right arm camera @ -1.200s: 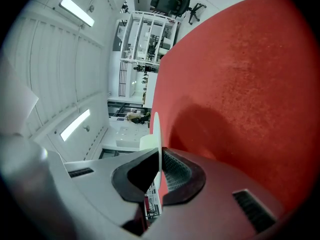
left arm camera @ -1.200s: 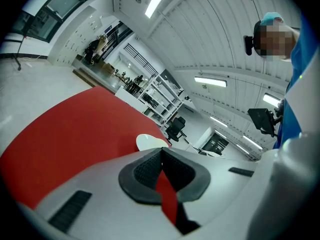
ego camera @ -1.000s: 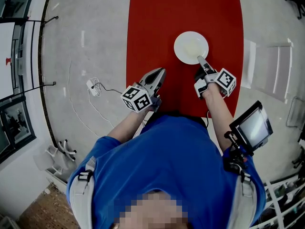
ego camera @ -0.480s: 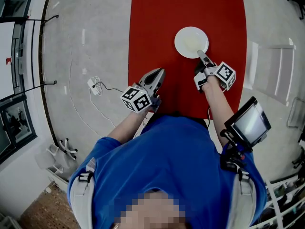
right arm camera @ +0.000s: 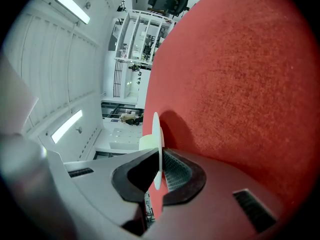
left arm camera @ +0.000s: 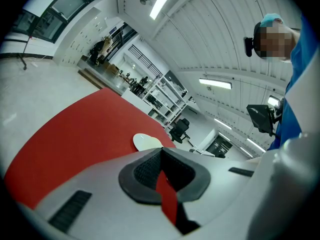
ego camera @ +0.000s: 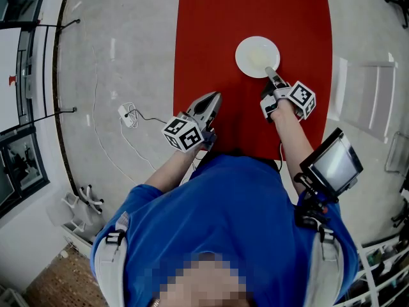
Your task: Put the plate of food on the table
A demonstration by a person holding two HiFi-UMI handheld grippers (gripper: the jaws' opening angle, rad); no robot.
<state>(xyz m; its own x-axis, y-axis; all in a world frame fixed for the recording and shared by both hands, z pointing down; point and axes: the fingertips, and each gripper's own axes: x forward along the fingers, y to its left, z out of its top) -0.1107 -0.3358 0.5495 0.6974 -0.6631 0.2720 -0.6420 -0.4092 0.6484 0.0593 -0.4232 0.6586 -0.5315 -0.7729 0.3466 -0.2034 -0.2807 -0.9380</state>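
Plate (ego camera: 257,56) nudged fwd | R tool (ego camera: 271,73) clamps rim | L tool (ego camera: 215,97) closed, empty | red table (ego camera: 211,31), grey floor (ego camera: 115,75)

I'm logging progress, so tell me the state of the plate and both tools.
plate: roughly level over the red table, near rim pinched; resting or not, cannot tell.
right tool: shut on the plate's rim.
left tool: shut, empty, clear of the plate.
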